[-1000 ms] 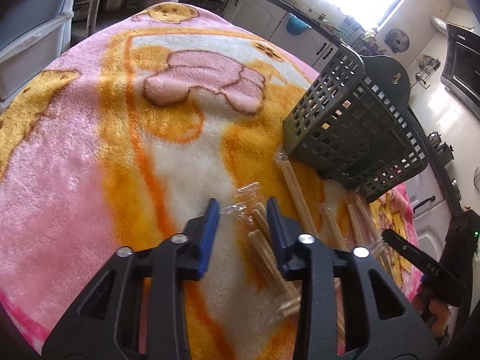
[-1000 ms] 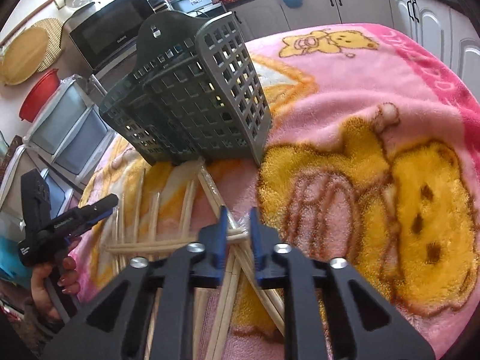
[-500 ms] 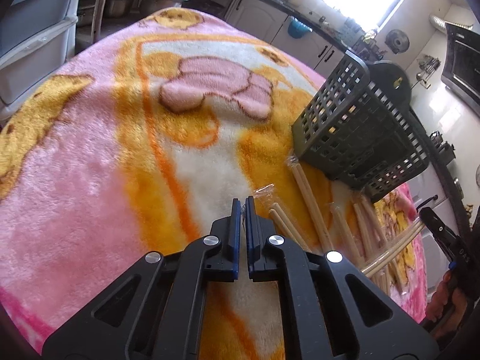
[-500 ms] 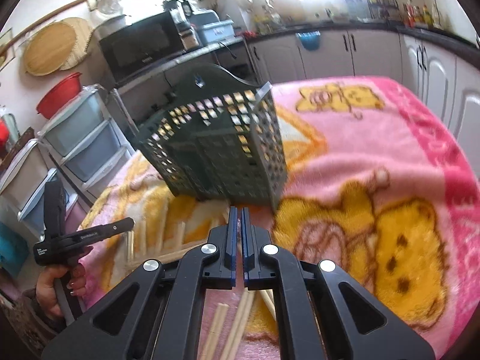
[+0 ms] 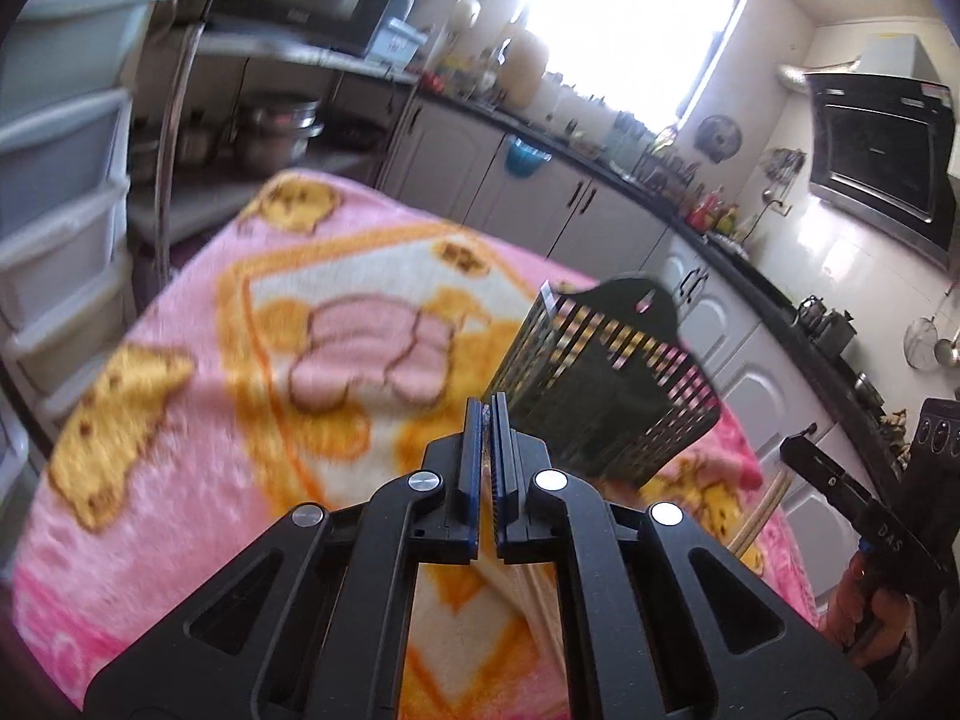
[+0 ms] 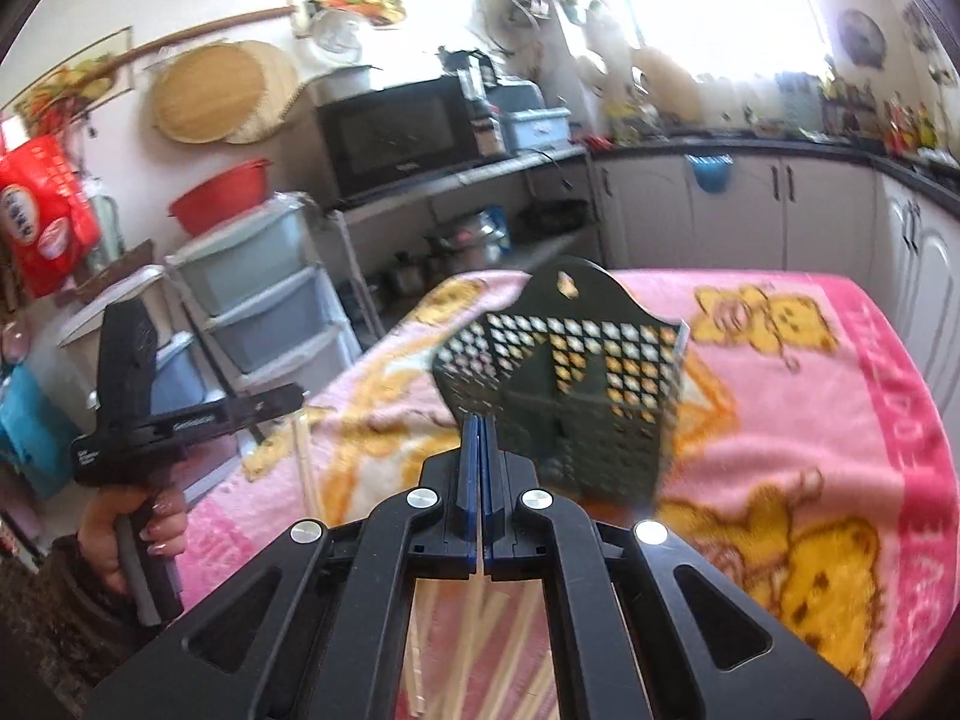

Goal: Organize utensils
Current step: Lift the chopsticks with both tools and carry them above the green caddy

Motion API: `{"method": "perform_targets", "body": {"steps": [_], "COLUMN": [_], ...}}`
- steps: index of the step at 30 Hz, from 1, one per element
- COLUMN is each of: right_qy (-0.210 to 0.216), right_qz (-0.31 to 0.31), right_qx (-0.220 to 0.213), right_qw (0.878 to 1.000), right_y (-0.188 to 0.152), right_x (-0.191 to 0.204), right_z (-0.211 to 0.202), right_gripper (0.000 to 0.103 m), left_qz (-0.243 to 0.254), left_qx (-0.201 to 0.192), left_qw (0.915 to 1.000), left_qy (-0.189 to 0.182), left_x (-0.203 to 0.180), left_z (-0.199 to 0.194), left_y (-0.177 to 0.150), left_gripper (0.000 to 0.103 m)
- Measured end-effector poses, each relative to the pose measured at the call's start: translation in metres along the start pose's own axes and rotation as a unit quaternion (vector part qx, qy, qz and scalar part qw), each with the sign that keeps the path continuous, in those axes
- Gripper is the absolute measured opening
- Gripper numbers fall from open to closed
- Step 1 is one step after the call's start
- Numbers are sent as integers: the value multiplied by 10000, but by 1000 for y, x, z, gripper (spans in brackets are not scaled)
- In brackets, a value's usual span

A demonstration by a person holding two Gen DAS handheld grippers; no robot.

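My left gripper (image 5: 487, 414) is shut, with a thin strip of clear wrapper pinched between its blue pads. A wrapped pair of chopsticks (image 5: 531, 594) hangs below it, above the pink blanket (image 5: 180, 480). In the right wrist view the same packet (image 6: 303, 468) dangles from its tip. My right gripper (image 6: 480, 426) is also shut, a pale sliver of wrapper showing between its pads, and its chopsticks (image 5: 762, 516) hang down in the left wrist view. The dark green perforated utensil basket (image 5: 606, 390) (image 6: 570, 390) lies tilted on the blanket just beyond both grippers.
Several loose wrapped chopsticks (image 6: 510, 630) lie on the blanket under my right gripper. Plastic drawers (image 6: 264, 300) and a shelf with pots stand past the table's left side. Kitchen cabinets (image 5: 540, 210) run behind. A hand (image 6: 126, 516) holds the left gripper.
Both grippers closed on chopstick packets lying on the blanket and rose with them. Both views have tilted up, so more of the kitchen shows.
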State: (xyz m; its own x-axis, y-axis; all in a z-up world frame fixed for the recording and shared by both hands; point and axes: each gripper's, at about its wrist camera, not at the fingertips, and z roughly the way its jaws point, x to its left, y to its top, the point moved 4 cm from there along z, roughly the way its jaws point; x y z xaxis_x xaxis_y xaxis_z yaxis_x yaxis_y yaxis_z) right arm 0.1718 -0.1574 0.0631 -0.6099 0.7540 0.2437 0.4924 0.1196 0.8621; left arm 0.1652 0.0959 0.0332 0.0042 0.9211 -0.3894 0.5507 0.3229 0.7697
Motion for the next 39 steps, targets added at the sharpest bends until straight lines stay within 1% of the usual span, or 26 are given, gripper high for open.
{"method": "perform_targets", "body": {"steps": [9, 16, 21, 24, 29, 36, 39], "right_qy": [231, 207, 144, 89, 16, -94, -192], "right_qz": [-450, -688, -804, -850, -843, -766, -760], "right_qx": [-255, -444, -645, -800, -1124, -1411, -1531], "right_qw": [9984, 9964, 9946, 9931, 9901, 9870, 9851], "right_y": [28, 48, 65, 75, 95, 121, 133], "right_x": [28, 39, 38, 36, 30, 17, 10], "right_z": [-17, -25, -31, -37, -50, -57, -59], "right_gripper": [1, 1, 1, 1, 1, 1, 1], "left_qz": [274, 543, 660, 722, 810, 864, 860], "left_qx": [-287, -480, -641, -806, -1000, -1214, -1228], "left_qw": [9984, 9949, 9920, 9891, 9844, 9802, 9796], "left_qy": [-406, -701, -868, -1002, -1199, -1305, -1341], "left_x": [-32, -60, -73, -84, -103, -121, -127], "left_z": [-18, -27, -32, -36, -39, -34, -29], "left_y": [26, 45, 61, 75, 93, 122, 136], "left_gripper": [1, 1, 1, 1, 1, 1, 1]}}
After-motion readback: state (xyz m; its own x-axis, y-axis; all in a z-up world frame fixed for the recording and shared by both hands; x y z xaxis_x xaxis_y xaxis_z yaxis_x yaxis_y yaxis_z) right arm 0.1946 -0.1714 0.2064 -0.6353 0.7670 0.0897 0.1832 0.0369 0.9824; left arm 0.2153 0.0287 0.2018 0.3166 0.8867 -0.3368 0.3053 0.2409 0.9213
